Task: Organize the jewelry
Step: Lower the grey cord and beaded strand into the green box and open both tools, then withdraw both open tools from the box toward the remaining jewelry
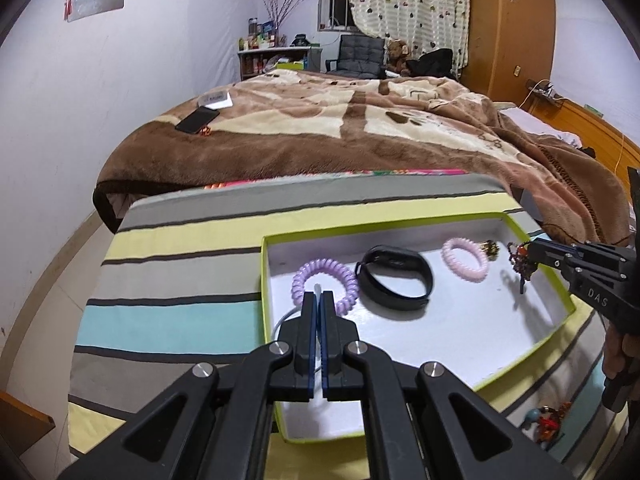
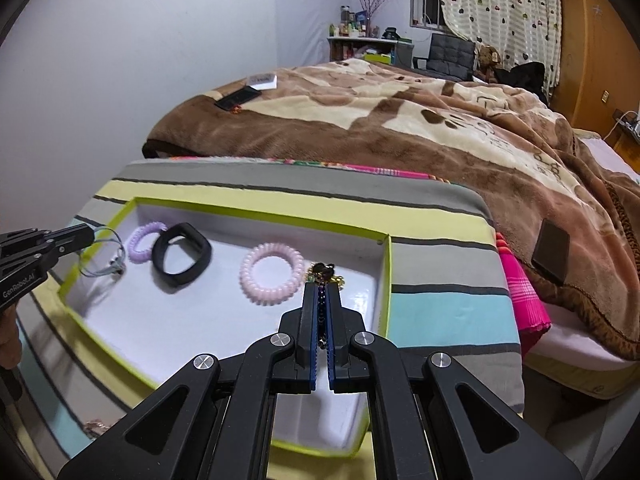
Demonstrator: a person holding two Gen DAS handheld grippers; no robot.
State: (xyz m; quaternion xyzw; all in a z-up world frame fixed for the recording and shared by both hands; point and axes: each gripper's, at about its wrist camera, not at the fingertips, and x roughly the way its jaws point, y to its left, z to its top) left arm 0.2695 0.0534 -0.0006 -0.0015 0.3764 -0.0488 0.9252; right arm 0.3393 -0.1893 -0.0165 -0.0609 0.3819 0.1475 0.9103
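Note:
A white tray with a lime-green rim point(image 1: 263, 280) point(image 2: 387, 280) lies on a striped cushion. In it lie a purple spiral hair tie point(image 1: 324, 284) point(image 2: 144, 240), a black wristband point(image 1: 394, 280) point(image 2: 182, 254), a pink spiral hair tie point(image 1: 464, 258) point(image 2: 272, 272) and a small gold-and-dark piece point(image 1: 491, 247) point(image 2: 334, 278). My left gripper point(image 1: 318, 296) point(image 2: 93, 236) is shut on a thin grey cord bracelet point(image 2: 118, 267) over the tray's left end. My right gripper point(image 2: 321, 286) point(image 1: 530, 248) is shut on a dark beaded bracelet point(image 2: 322, 312) point(image 1: 520, 266) over the tray's right end.
The striped cushion point(image 1: 180, 280) butts against a bed with a brown blanket point(image 1: 360, 132). A phone point(image 1: 198, 120) and a dark flat object point(image 2: 552, 256) lie on the blanket. A colourful beaded piece point(image 1: 548, 426) lies on the cushion outside the tray. A pink cloth point(image 2: 524, 292) sits beside the cushion.

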